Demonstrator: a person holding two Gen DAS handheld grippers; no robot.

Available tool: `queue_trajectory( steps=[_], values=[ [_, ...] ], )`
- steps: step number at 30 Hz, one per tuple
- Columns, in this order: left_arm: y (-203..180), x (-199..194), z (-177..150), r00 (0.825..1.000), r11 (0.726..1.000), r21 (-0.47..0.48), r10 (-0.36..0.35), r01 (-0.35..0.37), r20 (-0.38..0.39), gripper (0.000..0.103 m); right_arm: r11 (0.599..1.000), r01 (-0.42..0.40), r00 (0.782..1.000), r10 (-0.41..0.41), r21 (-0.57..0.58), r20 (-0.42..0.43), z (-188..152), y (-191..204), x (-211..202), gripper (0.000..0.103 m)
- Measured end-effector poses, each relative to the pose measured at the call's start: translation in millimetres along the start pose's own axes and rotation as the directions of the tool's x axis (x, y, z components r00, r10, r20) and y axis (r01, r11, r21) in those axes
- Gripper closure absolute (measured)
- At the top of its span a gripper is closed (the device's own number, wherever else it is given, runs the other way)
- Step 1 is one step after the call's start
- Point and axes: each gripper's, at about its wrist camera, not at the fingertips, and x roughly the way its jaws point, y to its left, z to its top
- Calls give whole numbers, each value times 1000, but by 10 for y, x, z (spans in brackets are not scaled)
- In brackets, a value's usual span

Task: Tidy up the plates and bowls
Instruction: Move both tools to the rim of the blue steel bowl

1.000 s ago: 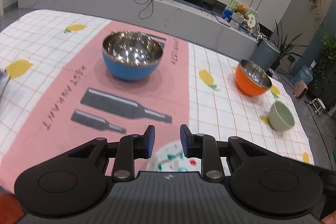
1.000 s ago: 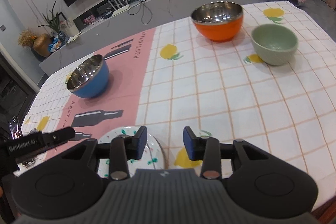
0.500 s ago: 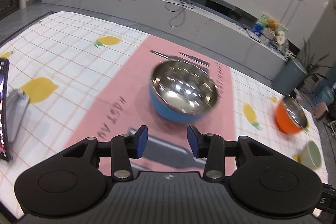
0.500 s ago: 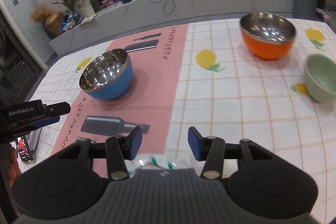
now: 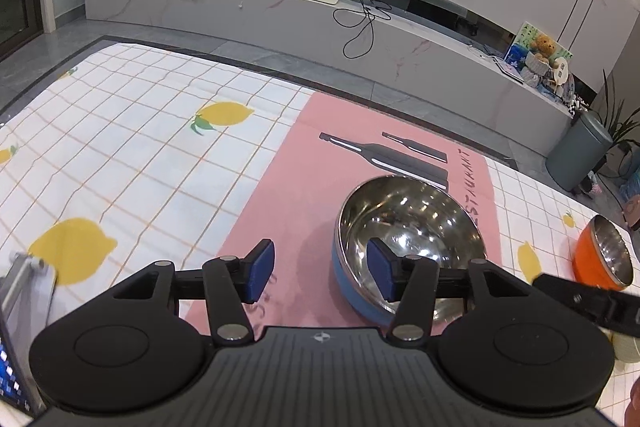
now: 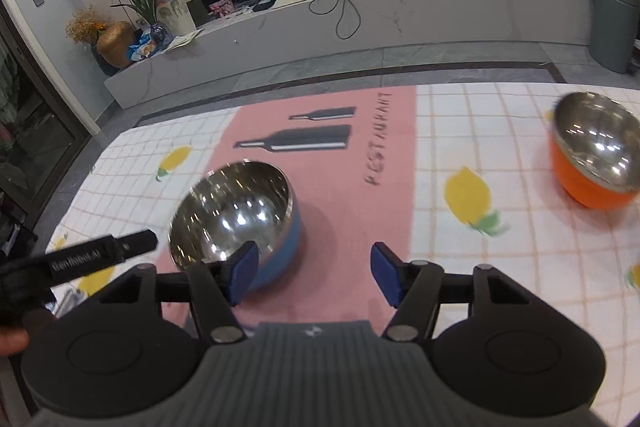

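Lemon-print tablecloth (image 5: 132, 163) lies under both spread, empty claws. Left claw (image 5: 320, 273) straddles the near rim of the steel-lined blue bowl (image 5: 404, 239) (right pad inside); right claw (image 6: 314, 275) has it front-left, so left is nearer.
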Motion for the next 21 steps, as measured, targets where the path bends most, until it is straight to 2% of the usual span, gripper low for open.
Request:
queue_trajectory(
  steps=[7,11,14,18,21],
  values=[
    [12,254,47,999,1000,-7,-30,30,-31,41,999,20,998,-18,36,-54,162,87,369,41],
    [19,380,33,998,1000,-9,-21,21,-51,43,998,47,994,-43,40,-97,144,114,564,42],
    [11,457,35,997,1000,0,-10,10,-75,50,997,79,990,-75,26,-120,129,127,696,48],
    [0,524,37,992,1000,-1,-8,8,-125,61,995,75,985,-65,59,-163,138,101,834,54],
    [-9,552,42,988,1000,-17,-24,22,-153,69,996,75,983,-67,43,-170,143,151,860,62]
  ],
)
